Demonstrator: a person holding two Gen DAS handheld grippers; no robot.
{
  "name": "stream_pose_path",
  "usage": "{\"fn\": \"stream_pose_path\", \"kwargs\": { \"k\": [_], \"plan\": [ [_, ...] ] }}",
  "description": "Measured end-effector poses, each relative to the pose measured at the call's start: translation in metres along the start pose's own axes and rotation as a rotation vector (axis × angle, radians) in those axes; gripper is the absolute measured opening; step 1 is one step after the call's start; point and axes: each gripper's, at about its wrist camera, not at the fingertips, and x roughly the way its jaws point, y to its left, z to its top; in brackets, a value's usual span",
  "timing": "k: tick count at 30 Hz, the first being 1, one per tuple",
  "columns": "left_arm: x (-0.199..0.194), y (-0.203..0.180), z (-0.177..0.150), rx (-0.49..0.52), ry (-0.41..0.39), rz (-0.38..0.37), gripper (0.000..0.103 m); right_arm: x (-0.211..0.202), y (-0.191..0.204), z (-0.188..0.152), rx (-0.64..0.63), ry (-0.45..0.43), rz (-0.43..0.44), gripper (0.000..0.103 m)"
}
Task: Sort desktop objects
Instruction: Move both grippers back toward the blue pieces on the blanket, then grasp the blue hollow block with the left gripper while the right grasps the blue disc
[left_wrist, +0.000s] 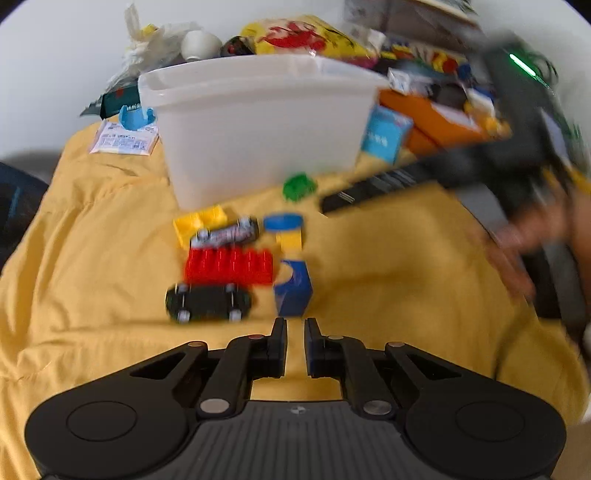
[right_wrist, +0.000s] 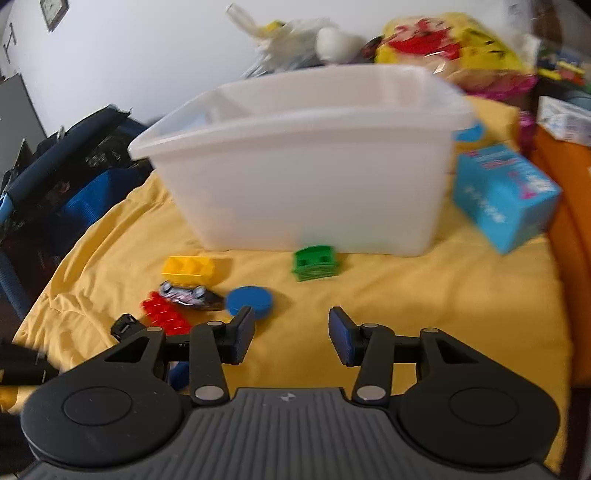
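Right now the left gripper (left_wrist: 295, 325) is hanging with its jaws drawn nearly together and empty, the blue block (left_wrist: 293, 291) lying just ahead of its tips, standing tall. The right gripper (right_wrist: 291, 321) is hovering spread and empty, farther off, facing the bin (right_wrist: 306, 184).

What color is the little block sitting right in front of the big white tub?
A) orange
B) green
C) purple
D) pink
B: the small block lying on the yellow cloth just in front of the white tub is green, in both views.
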Motion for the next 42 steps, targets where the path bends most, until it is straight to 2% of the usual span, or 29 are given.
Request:
{"fn": "stream_pose_path", "kwargs": {
  "k": [2,6,8,9,10,11,13,14,17,21,24,26,29,32,33,35,36,37,42],
  "plan": [
    [0.002,-0.008,-0.008,0.029,0.018,0.014,0.012,0.017,0.008,0.005,-0.008,0.019,-0.011,0.052],
    [-0.005,-0.015,-0.016,0.051,0.012,-0.011,0.016,0.046,0.018,0.012,-0.013,0.071,-0.002,0.056],
    [-0.006,-0.015,-0.016,0.056,0.002,-0.003,0.016,0.054,0.023,0.013,-0.045,0.104,-0.013,0.051],
    [-0.007,-0.013,-0.015,0.048,-0.006,-0.002,0.017,0.057,0.025,0.012,-0.068,0.117,-0.026,0.036],
    [-0.007,-0.011,-0.014,0.035,-0.012,-0.002,0.019,0.056,0.026,0.011,-0.082,0.114,-0.03,0.033],
    [-0.006,-0.009,-0.011,0.021,-0.015,0.002,0.022,0.053,0.025,0.009,-0.084,0.1,-0.023,0.032],
    [-0.004,-0.004,-0.008,-0.012,-0.033,0.032,0.027,0.042,0.02,0.006,-0.073,0.07,-0.006,0.02],
    [-0.003,-0.001,-0.005,-0.027,-0.041,0.044,0.028,0.035,0.018,0.004,-0.072,0.058,-0.012,0.017],
    [0.008,0.007,0.004,-0.05,-0.061,0.063,0.034,0.019,0.007,-0.001,-0.051,0.045,-0.02,0.013],
    [0.027,0.0,0.016,0.014,-0.055,0.054,0.034,-0.005,-0.004,-0.008,0.014,0.034,-0.007,0.01],
    [0.034,-0.012,0.021,0.073,-0.068,0.061,0.034,-0.029,-0.009,-0.018,0.083,0.031,0.038,0.01],
    [0.036,-0.019,0.021,0.094,-0.075,0.038,0.033,-0.04,-0.014,-0.031,0.148,0.059,0.083,0.01],
    [0.044,-0.03,0.021,0.114,-0.038,-0.044,0.033,-0.045,-0.024,-0.051,0.243,0.125,0.14,0.01],
    [0.048,-0.039,0.019,0.092,-0.019,-0.111,0.033,-0.047,-0.03,-0.062,0.245,0.133,0.083,0.011],
    [0.043,-0.041,0.018,0.087,-0.032,-0.11,0.033,-0.05,-0.03,-0.061,0.215,0.121,0.057,0.014],
    [0.03,-0.044,0.015,0.091,-0.085,-0.049,0.034,-0.053,-0.024,-0.055,0.111,0.062,0.01,0.024],
    [0.025,-0.043,0.014,0.089,-0.106,0.001,0.036,-0.052,-0.019,-0.052,0.07,0.038,-0.013,0.04],
    [0.023,-0.041,0.012,0.081,-0.114,0.041,0.041,-0.049,-0.016,-0.047,0.026,0.018,-0.035,0.049],
    [0.035,-0.027,0.016,0.006,-0.049,0.035,0.041,-0.009,-0.002,-0.018,-0.149,-0.01,-0.12,0.051]
  ]
}}
